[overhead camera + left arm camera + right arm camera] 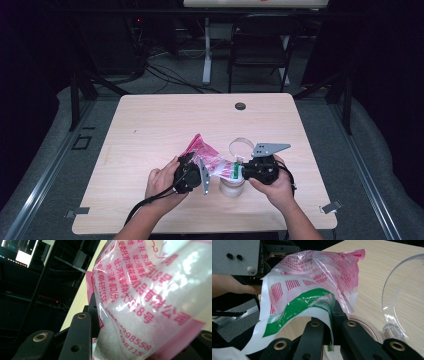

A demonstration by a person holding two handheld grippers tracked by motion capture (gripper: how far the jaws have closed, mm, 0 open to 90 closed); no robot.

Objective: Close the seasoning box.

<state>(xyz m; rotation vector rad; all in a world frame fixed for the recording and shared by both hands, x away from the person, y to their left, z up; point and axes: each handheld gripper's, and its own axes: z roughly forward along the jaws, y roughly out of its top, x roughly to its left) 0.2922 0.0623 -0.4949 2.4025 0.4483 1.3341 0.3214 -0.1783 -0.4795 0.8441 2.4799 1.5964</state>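
Between table (150,125) edges, plastic bag (210,157) above open wood

Both forearms come in from the near table edge, hands level and turned toward each other. The left black two-jaw gripper (192,167) has its jaws part closed on something held; the right black two-jaw gripper (246,171) is clamped tight.

The pale wooden table (150,125) has a small dark round cap (240,106) set into it toward twelve o'clock. Behind that edge, on the grey floor, stands a black folding chair (260,47) at about one o'clock, beside a white desk leg (206,50). Black cables (165,75) sprawl across the floor at eleven o'clock
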